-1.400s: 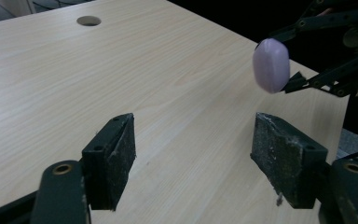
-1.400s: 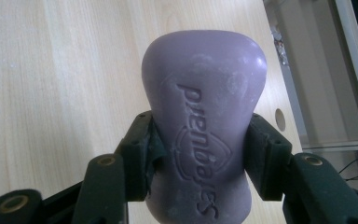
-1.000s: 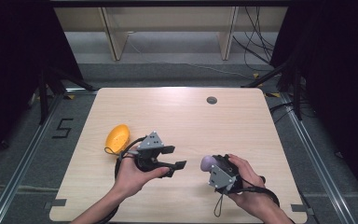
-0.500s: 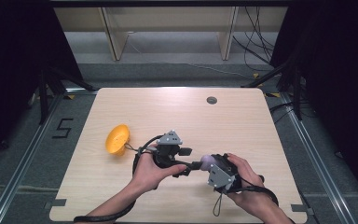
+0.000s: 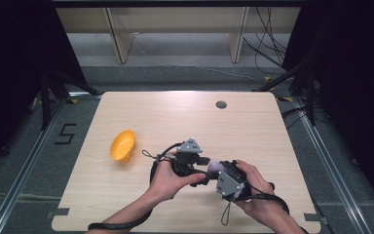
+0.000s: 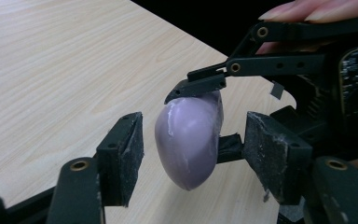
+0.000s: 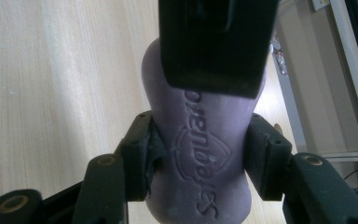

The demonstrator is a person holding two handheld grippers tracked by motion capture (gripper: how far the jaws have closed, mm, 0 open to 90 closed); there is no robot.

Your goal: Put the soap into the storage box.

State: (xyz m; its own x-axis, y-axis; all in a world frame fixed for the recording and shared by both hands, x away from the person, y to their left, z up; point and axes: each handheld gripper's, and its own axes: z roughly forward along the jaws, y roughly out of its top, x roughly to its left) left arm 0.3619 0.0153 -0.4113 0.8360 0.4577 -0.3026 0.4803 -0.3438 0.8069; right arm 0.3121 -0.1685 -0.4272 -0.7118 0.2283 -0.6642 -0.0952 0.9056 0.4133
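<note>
Handover in hand. Our right gripper (image 5: 219, 171) has its jaws clamped on the purple piece (image 6: 189, 138), held above the tabletop (image 5: 175, 117). Our left gripper (image 6: 193, 161) has just been closing its jaws; the piece sits between the pads (image 6: 123, 156) but they stand apart from it, no contact yet. To do it well: centre the piece, squeeze the left firm, only then free the right. Orange bowl (image 5: 122, 145) lies well apart.
</note>
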